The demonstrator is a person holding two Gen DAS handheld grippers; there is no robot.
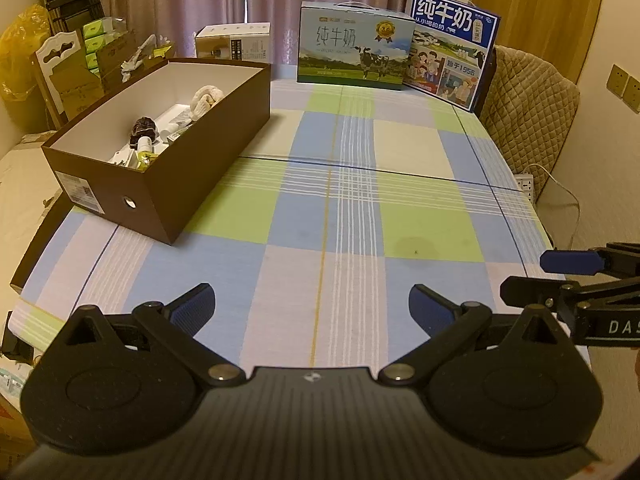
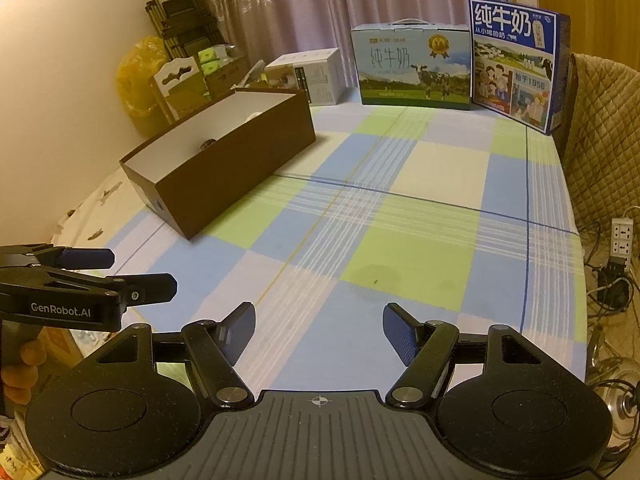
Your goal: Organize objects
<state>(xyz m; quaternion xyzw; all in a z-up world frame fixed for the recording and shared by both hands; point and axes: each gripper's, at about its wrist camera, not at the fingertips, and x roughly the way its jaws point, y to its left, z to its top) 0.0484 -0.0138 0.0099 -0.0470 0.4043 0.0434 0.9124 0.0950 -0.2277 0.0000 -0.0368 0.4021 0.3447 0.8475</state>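
Note:
A brown open box (image 1: 208,160) (image 2: 240,164) with a white inside stands at the table's left. In it lie a cream knitted item (image 1: 205,98), a dark round item (image 1: 144,127), a white tube and small packets. My left gripper (image 1: 312,306) (image 2: 140,274) hovers open over the checked cloth near the front edge, with nothing between its fingers. Beside it on the right, my right gripper (image 2: 319,330) (image 1: 532,276) is open too and holds nothing. Both are well short of the box.
Two milk cartons (image 1: 354,54) (image 1: 450,48) and a white carton (image 1: 234,42) stand along the table's far edge. A quilted chair (image 1: 528,112) and a power strip (image 2: 622,236) with cables are on the right. Boxes and a yellow bag (image 2: 138,80) sit left of the table.

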